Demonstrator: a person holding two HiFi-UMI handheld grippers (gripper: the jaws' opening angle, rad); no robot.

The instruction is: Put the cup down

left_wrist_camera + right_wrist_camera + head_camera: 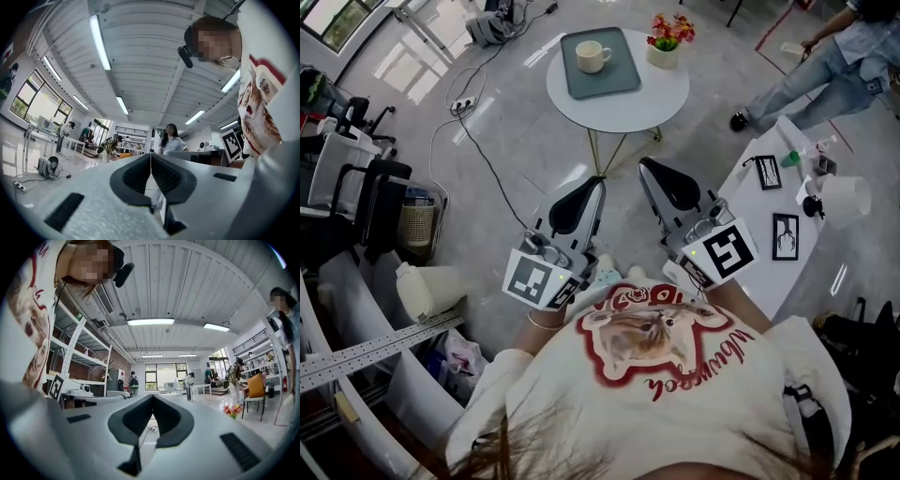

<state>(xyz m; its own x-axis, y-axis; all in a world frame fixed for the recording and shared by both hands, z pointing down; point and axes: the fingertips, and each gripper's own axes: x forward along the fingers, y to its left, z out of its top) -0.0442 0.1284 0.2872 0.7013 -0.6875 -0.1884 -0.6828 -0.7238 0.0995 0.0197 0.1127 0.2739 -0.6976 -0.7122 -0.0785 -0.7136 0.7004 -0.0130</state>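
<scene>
A cream cup (592,56) stands upright on a grey-green tray (619,77) on the round white table (652,98), well ahead of both grippers. Beside the tray sits a small pot of red flowers (667,42). My left gripper (596,182) and right gripper (645,163) are held close to my body, side by side, pointing toward the table and well short of it. In the left gripper view the left gripper (151,156) has its jaws touching with nothing between them. The right gripper (152,397) likewise shows jaws pressed together, empty. Both gripper views look up at the ceiling and the room.
A long white table (769,234) at my right carries framed pictures and a white lampshade (844,199). A person (825,66) stands at the upper right. Black chairs (370,202), a wicker bin (416,225) and a floor cable with a power strip (464,103) lie to my left.
</scene>
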